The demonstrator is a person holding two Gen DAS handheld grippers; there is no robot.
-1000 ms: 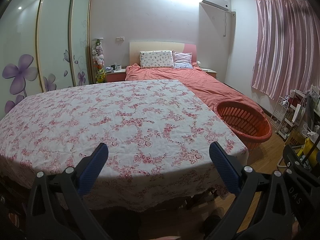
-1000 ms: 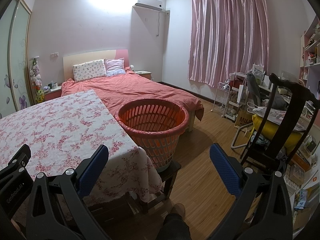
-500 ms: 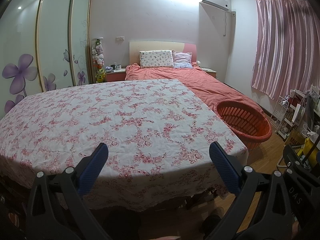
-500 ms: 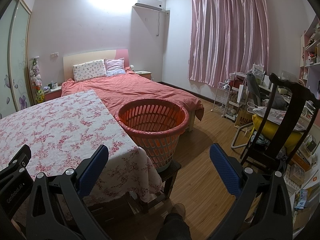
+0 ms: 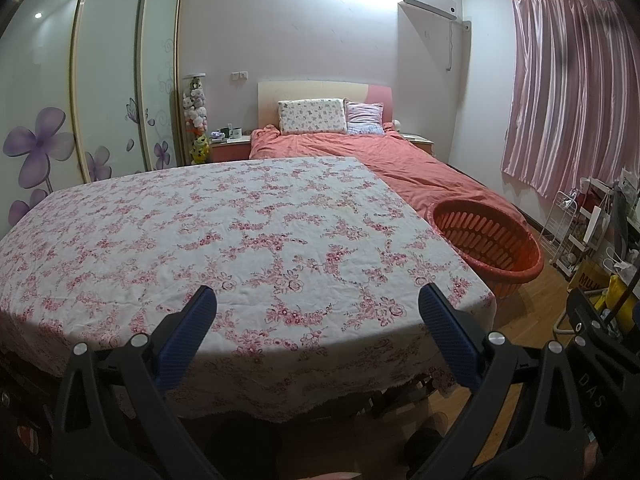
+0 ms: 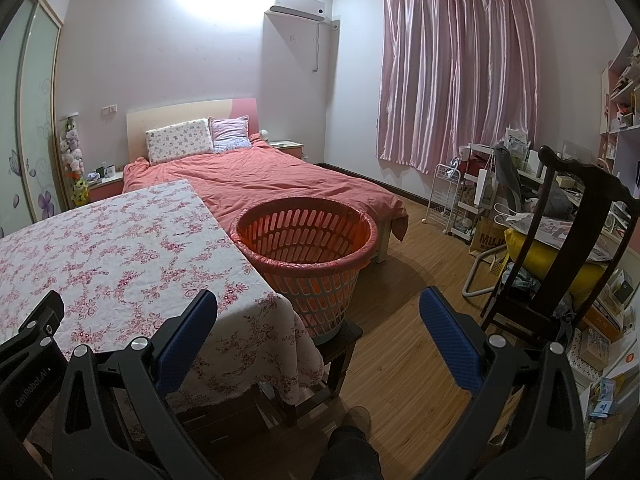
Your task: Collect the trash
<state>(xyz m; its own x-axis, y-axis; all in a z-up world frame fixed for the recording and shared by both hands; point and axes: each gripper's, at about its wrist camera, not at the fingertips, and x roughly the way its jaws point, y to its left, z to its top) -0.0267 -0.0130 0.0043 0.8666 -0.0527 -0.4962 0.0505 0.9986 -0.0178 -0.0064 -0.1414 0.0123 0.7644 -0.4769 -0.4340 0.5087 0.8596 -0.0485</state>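
Observation:
An orange slotted basket with a thin plastic liner stands on a dark stool beside the table's right edge; the left wrist view shows it too. The table wears a pink floral cloth, and I see no trash on it. My left gripper hovers open over the table's near edge, nothing between its blue pads. My right gripper is open too, held over the table's corner and the floor in front of the basket.
A bed with an orange cover lies behind the table and basket. At right stand a dark wooden chair, a white wire rack and cluttered shelves. A shoe shows on the wooden floor. Wardrobe doors line the left wall.

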